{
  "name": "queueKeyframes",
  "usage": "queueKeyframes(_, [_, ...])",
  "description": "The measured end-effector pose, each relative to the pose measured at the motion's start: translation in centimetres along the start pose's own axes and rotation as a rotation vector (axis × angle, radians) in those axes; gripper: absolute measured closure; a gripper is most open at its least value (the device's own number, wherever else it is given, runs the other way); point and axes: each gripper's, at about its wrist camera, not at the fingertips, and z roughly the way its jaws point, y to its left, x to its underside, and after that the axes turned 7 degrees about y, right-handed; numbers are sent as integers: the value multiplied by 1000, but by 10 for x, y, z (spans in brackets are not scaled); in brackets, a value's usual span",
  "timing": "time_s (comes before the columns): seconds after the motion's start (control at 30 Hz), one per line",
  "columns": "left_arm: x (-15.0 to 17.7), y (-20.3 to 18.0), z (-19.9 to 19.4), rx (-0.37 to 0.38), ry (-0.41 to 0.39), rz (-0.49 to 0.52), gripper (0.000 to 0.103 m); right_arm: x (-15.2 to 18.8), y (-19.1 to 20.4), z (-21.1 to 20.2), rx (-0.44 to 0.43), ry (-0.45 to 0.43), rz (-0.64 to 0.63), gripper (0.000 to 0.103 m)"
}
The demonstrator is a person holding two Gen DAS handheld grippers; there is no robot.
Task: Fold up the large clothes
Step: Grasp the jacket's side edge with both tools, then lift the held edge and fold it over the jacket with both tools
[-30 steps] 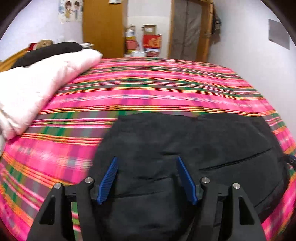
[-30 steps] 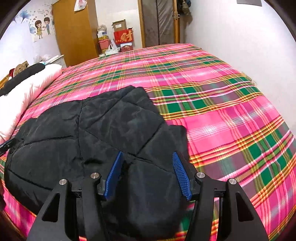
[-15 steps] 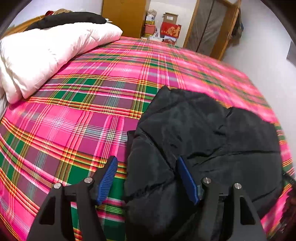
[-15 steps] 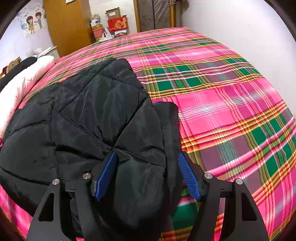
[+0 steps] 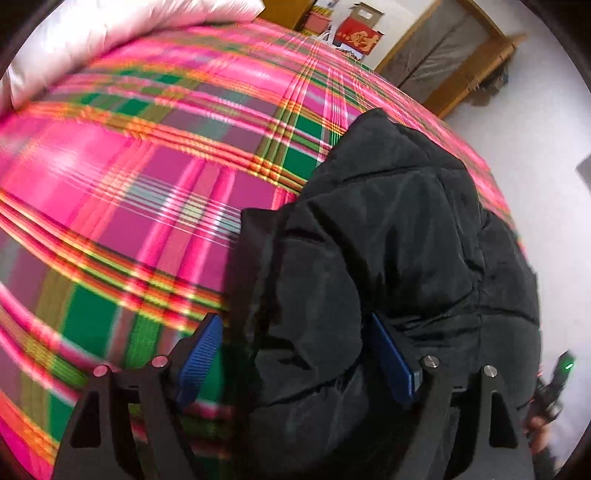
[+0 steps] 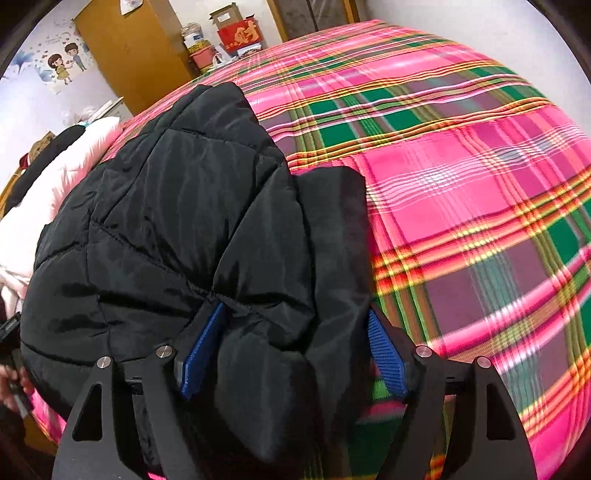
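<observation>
Both claws have dropped closer to the bed since a second ago, and the black padded jacket (image 5: pixel 388 258) now fills far more of each view, with the left view rolled so the bedspread's stripes slant.

Nearest in the left wrist view, the left claw (image 5: pixel 295 354) is spread wide and its jaws are opening; the jacket's near left edge bulges up between the blue pads (image 5: pixel 199 354) without either pad visibly pressing it. The left pad sits over bare plaid, the right pad against the dark fabric. At the lower right edge of that view a hand (image 5: pixel 541 435) grips the other tool, where a small green light glows.

In the right wrist view the right claw (image 6: pixel 295 354) is likewise spread with its jaws opening, pointing steeply down at the jacket's near right edge. A quilted fold and a flat dark flap (image 6: pixel 332 229) lie between its pads (image 6: pixel 386 354); I see no pinch.

The jacket lies bunched on the near part of the bed, on a pink, green and orange plaid bedspread (image 6: pixel 480 184) that stretches away bare to the right and beyond. Left of it lies a pale pink duvet (image 6: pixel 48 199).

Far off stand a wooden wardrobe (image 6: pixel 136 55), a red box (image 6: pixel 240 33) with a large gold character too distorted to read, and a cartoon couple sticker (image 6: pixel 66 62) on the wall.
</observation>
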Motion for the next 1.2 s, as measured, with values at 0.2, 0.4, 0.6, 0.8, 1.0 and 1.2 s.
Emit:
queueKeyframes(0.2, [-9,-3,18,50,-5,-7,18,-11,-12,14,-79,30,47,27])
queueKeyframes(0.4, [9,-3,14,68,17,-14,20,0,-19,9,-143,60,74,34])
queueKeyframes(0.6, [-2,-7,25,83,18,12,19,-7,-18,21,-191,65,71,34])
queueKeyframes(0.8, [-7,-17,29,80,15,26,28,-13,-16,24,-231,68,73,47])
queueKeyframes(1.0, [-3,-37,13,46,-29,67,65,-11,-3,7,-187,55,66,68])
queueKeyframes(1.2, [0,-44,-31,65,-116,65,77,-12,16,-29,-138,22,41,77])
